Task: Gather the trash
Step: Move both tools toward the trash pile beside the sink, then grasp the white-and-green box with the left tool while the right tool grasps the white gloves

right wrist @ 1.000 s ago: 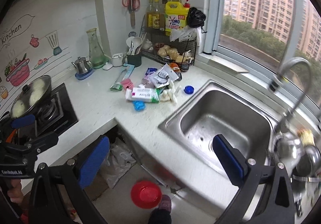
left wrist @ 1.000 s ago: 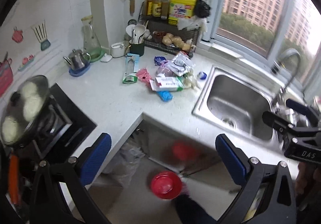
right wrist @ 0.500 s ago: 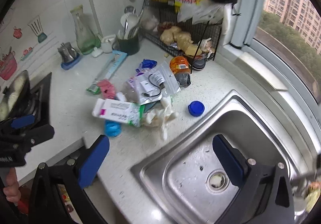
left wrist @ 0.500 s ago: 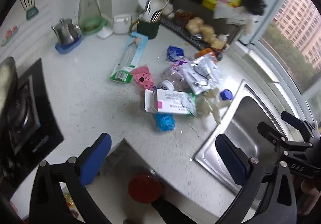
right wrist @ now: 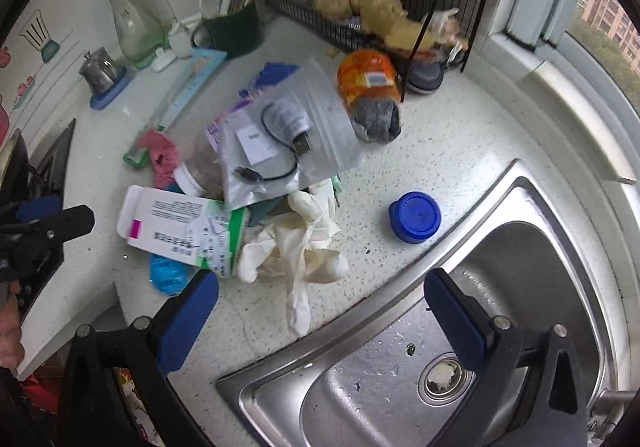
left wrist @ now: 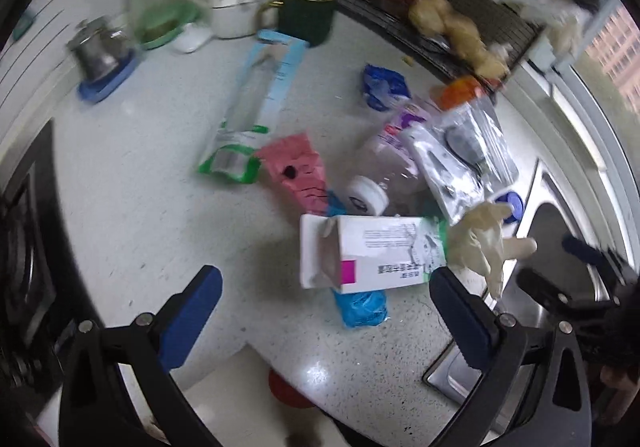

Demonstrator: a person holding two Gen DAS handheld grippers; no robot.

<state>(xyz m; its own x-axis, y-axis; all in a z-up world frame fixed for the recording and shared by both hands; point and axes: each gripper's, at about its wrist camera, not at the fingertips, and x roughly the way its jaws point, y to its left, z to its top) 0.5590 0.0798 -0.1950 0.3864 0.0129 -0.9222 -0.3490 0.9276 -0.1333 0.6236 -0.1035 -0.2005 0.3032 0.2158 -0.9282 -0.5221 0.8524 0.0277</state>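
Both grippers, left [left wrist: 322,305] and right [right wrist: 320,299], hang released and empty at the lower frame edge, above the box [left wrist: 370,253] and glove [right wrist: 298,247] mid-frame.

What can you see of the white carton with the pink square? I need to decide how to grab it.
The white carton is a long cardboard box lying flat on the speckled counter. It carries small black print, a pink square near its open end and a green band at the other end. The end flaps stand open; the inside looks empty. It rests on a crumpled blue wrapper. A cream rubber glove touches its green end, and a clear zip bag overlaps its far edge. Neither hand-held gripper touches it.
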